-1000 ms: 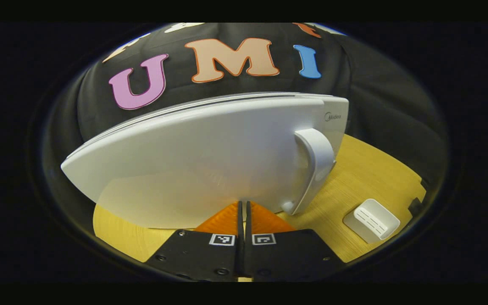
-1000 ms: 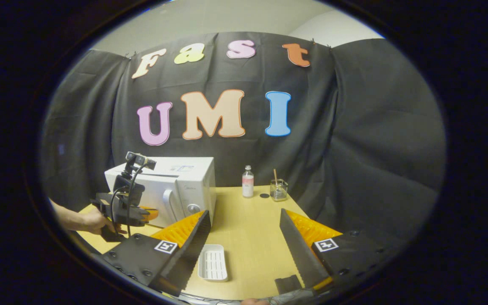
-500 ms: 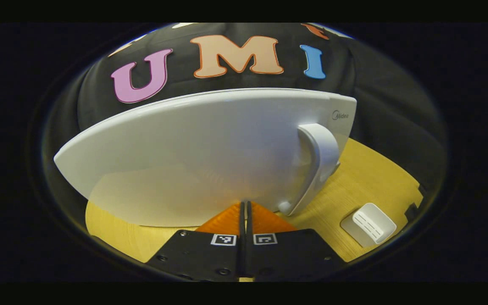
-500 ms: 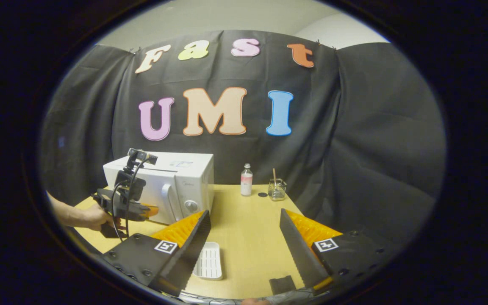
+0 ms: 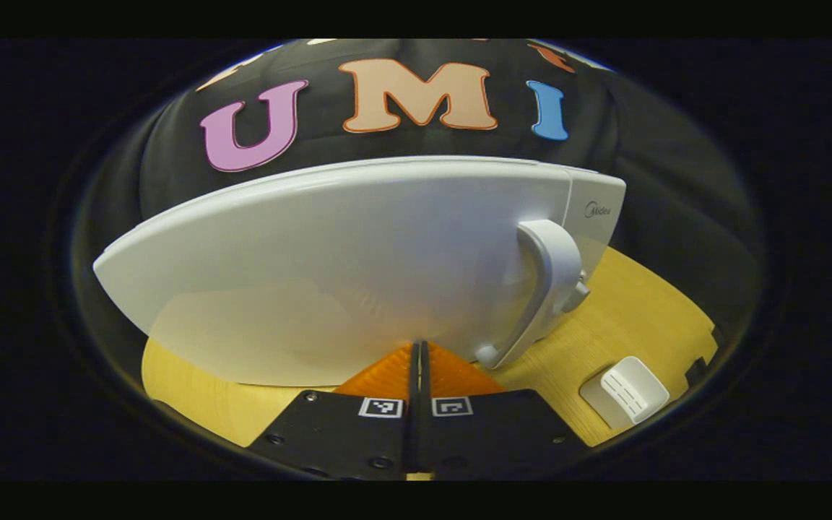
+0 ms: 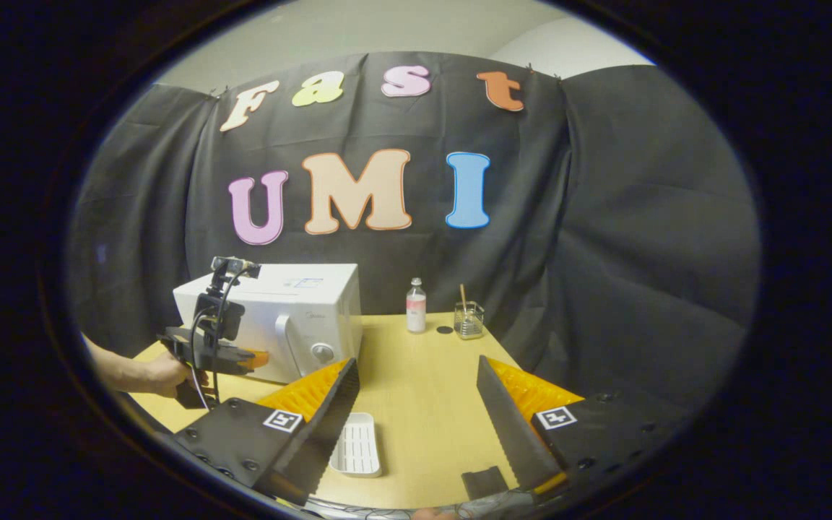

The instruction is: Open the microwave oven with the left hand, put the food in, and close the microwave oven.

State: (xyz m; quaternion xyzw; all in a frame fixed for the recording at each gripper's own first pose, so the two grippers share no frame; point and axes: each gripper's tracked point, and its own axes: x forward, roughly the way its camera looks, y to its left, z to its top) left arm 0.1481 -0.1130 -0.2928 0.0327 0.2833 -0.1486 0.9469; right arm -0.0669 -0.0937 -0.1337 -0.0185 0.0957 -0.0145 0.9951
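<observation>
- The white box-shaped microwave oven (image 5: pixel 358 267) stands at the left back of the light wooden desk (image 6: pixel 423 404); its door looks flush with the body, so it is judged shut.
- The left hand-held gripper (image 5: pixel 416 354) has its two fingers pressed together with nothing between them, its tip just short of, or touching, the lower part of the door; which of the two cannot be told.
- In the right gripper view that left hand-held gripper (image 6: pixel 253 357) is held by a person's hand (image 6: pixel 159 374) in front of the oven door.
- The curved white door handle (image 5: pixel 546 289) stands upright at the door's right side, to the right of the fingertips.
- The food thing is taken to be the small white ribbed rectangular tray (image 6: pixel 357 446), lying on the desk near the front, well apart from the oven. What it carries cannot be made out.
- The right hand-held gripper (image 6: pixel 416 426) is spread wide and empty above the desk, with the tray just beside its left finger.
- Judgement: the step in hand is either opening the door or a finishing push on it. If opening, the fingers should part, shift right, hook behind the handle, then pull along the hinge arc without dragging the oven.
- A small clear bottle (image 6: pixel 415 306) and a glass jar with a stick (image 6: pixel 469 321) stand at the back, clear of the work.
</observation>
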